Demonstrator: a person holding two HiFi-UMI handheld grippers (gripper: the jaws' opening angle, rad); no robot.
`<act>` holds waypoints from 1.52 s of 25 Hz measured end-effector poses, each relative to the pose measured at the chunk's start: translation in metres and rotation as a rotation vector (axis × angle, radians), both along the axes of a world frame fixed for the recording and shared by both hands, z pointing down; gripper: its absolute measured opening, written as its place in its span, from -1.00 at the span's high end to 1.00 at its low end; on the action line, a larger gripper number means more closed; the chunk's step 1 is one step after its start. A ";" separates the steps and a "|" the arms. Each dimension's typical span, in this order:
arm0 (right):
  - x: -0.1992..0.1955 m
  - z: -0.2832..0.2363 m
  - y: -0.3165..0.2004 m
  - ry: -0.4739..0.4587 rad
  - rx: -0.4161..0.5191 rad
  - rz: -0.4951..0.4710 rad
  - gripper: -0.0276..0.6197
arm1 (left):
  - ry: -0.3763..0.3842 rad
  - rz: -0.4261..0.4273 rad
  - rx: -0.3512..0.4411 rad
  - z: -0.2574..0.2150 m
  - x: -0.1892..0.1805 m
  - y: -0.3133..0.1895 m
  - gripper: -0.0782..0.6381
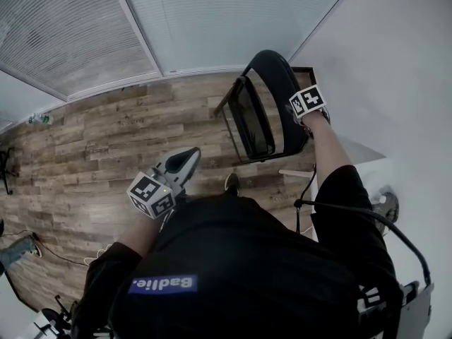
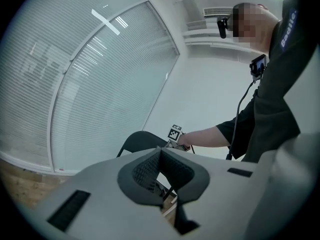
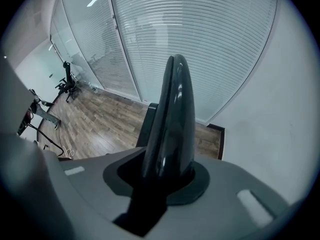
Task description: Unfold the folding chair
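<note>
one chair (image 1: 263, 111). two grippers, four jaws in all: left gripper (image 2: 160, 166), right gripper (image 3: 164, 180). two marker cubes, one to each gripper: left cube (image 1: 150, 194), right cube (image 1: 308, 102). one person (image 1: 247, 267), with two forearms in sight, left forearm (image 1: 140, 237) and right forearm (image 1: 329, 150), and one shoe (image 1: 232, 183). one label (image 1: 164, 284) on the shirt. two blind panels, left panel (image 1: 63, 27) and right panel (image 1: 233, 16). one black cable (image 1: 367, 219). one plank floor (image 1: 106, 140). one white wall (image 1: 395, 62).

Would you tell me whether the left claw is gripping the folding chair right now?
No, the left claw is shut on nothing, clear of the folding chair, which only the right claw grips.
</note>
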State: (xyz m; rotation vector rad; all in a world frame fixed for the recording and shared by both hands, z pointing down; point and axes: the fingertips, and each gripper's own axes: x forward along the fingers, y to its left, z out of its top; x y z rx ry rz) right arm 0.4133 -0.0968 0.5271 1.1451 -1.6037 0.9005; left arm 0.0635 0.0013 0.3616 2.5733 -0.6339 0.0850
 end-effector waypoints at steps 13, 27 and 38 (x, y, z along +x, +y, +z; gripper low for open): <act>0.000 -0.005 0.002 -0.004 0.002 -0.013 0.62 | -0.125 0.185 -0.152 0.076 0.074 -0.027 0.76; 0.002 0.001 0.002 -0.024 -0.001 -0.025 0.63 | -0.189 0.268 -0.283 0.157 0.154 -0.057 0.61; -0.007 -0.001 0.004 -0.032 0.006 -0.036 0.63 | -0.207 0.225 -0.511 0.254 0.203 -0.065 0.25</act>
